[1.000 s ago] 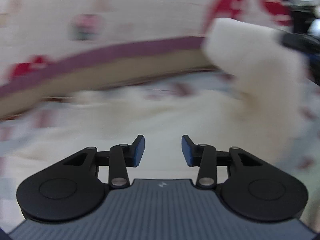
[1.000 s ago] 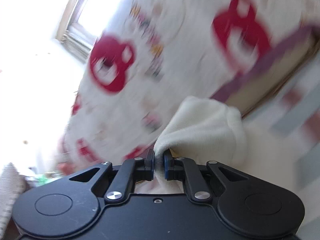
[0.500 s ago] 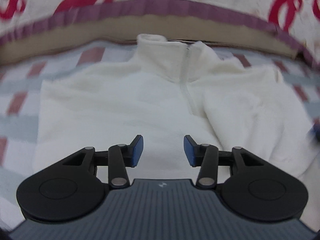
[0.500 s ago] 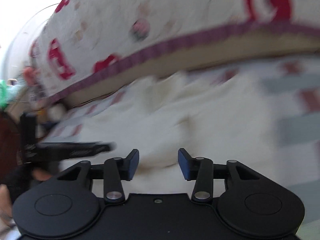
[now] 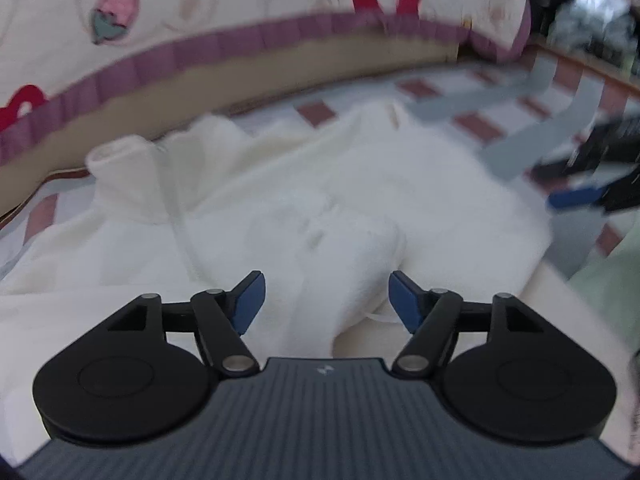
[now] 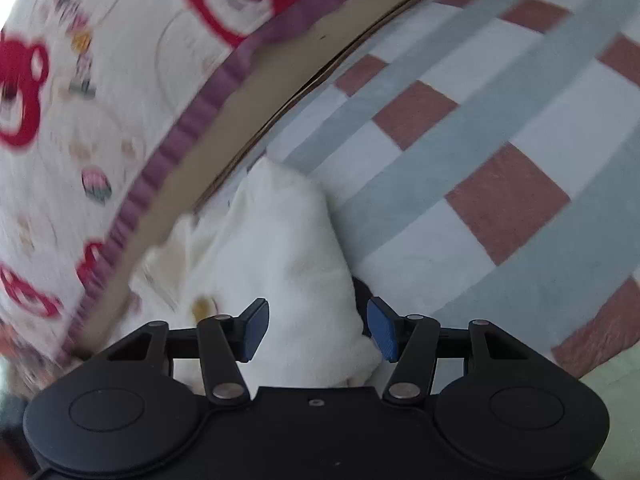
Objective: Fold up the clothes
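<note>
A white fleece zip pullover (image 5: 280,200) lies spread on the checked bed sheet (image 5: 500,120), collar (image 5: 124,176) to the far left. One sleeve (image 5: 348,264) lies folded over its front. My left gripper (image 5: 326,296) hovers just above that sleeve, jaws wide and still opening, pads touching nothing. My right gripper (image 6: 318,320) is over the pullover's right edge (image 6: 272,248), jaws also opening, fleece below and between them but not pinched. One of its blue pads (image 5: 576,199) shows at the right of the left wrist view.
A cream quilt (image 5: 200,8) with red bear prints and a purple trim rises behind the pullover along the far side (image 6: 100,100). Bare checked sheet (image 6: 460,160) stretches to the right. Something pale green (image 5: 608,280) lies at the near right edge.
My right gripper let go of the white fleece it held up and opened. Both grippers came down toward the pullover. The left jaws spread wider and its view swung right.
</note>
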`<state>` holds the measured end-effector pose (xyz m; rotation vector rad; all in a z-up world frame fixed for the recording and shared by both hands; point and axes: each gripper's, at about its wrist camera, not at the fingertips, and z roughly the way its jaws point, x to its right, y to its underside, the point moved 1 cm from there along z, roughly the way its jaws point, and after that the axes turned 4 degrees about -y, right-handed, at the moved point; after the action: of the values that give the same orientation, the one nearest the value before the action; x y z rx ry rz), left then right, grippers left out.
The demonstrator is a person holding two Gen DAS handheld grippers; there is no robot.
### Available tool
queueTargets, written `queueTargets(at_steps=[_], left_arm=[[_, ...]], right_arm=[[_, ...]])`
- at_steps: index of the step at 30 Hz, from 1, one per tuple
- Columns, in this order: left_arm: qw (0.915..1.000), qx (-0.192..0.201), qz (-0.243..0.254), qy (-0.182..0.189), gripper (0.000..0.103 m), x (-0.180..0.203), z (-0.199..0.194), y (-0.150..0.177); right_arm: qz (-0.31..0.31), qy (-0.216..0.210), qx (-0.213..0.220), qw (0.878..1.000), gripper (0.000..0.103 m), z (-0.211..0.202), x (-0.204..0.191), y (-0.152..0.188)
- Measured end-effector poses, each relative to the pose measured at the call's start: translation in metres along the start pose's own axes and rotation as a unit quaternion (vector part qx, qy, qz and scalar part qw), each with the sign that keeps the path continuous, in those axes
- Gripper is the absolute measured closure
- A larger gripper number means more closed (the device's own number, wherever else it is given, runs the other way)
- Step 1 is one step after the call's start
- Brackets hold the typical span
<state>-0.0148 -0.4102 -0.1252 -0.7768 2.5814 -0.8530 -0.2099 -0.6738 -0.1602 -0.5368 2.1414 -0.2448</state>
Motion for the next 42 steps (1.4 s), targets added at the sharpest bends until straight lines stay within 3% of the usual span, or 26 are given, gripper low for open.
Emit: queueTargets(at_steps=[3,4,5,6,7,10,13,16,19,22,25,31,35,38,42], left_arm=[[0.9974,0.009,0.048,-0.052,0.031,0.018,0.015,-0.001],[0.9963,0.019,0.052,-0.066,0.034,0.02,0.018,-0.002],[0.996,0.025,0.043,-0.075,0.064,0.017,0.017,-0.003],[0.9958,0.028,0.03,-0.081,0.087,0.013,0.016,-0.005],[0.9955,0.031,0.018,-0.087,0.093,0.008,0.014,-0.006],[0.9886,0.082,-0.036,-0.121,0.093,-0.015,-0.025,-0.007],[0.9724,0.143,-0.096,-0.157,0.092,-0.043,-0.081,0.004],[0.9565,0.171,-0.119,-0.204,0.091,-0.064,-0.122,0.032],[0.9607,0.126,-0.149,-0.198,0.089,-0.077,-0.128,0.068],[0.9638,0.038,-0.21,-0.159,0.089,-0.079,-0.104,0.102],[0.9665,0.004,-0.205,-0.155,0.089,-0.076,-0.097,0.115],[0.9602,0.066,-0.235,-0.136,0.089,-0.09,-0.125,0.118],[0.9552,0.073,-0.254,-0.132,0.089,-0.102,-0.126,0.126],[0.9507,0.065,-0.28,-0.116,0.089,-0.11,-0.117,0.132],[0.9524,0.089,-0.275,-0.097,0.09,-0.109,-0.119,0.131]], right_arm=[[0.008,-0.027,-0.005,1.0,0.042,0.004,0.007,-0.004],[0.009,-0.038,-0.01,0.999,0.042,0.009,0.008,-0.006],[0.013,-0.044,-0.013,0.999,0.042,0.014,0.01,-0.009],[0.021,-0.042,-0.012,0.999,0.042,0.018,0.011,-0.014],[0.028,-0.044,-0.012,0.999,0.042,0.019,0.013,-0.018],[0.041,-0.061,-0.006,0.997,0.042,0.018,0.015,-0.023],[0.051,-0.099,-0.01,0.994,0.042,0.015,0.012,-0.02],[0.042,-0.116,-0.013,0.992,0.042,0.014,0.004,-0.019],[0.021,-0.115,-0.021,0.993,0.042,0.014,-0.005,-0.017],[-0.018,-0.09,-0.022,0.996,0.042,0.012,-0.014,-0.013],[-0.051,-0.053,-0.016,0.997,0.042,0.008,-0.021,-0.008],[-0.109,-0.003,-0.059,0.992,0.042,0.004,-0.039,0.009],[-0.121,0.054,-0.121,0.984,0.042,-0.005,-0.049,0.029],[-0.153,0.106,-0.137,0.973,0.043,-0.001,-0.057,0.038],[-0.176,0.136,-0.117,0.968,0.06,0.026,-0.061,0.043]])
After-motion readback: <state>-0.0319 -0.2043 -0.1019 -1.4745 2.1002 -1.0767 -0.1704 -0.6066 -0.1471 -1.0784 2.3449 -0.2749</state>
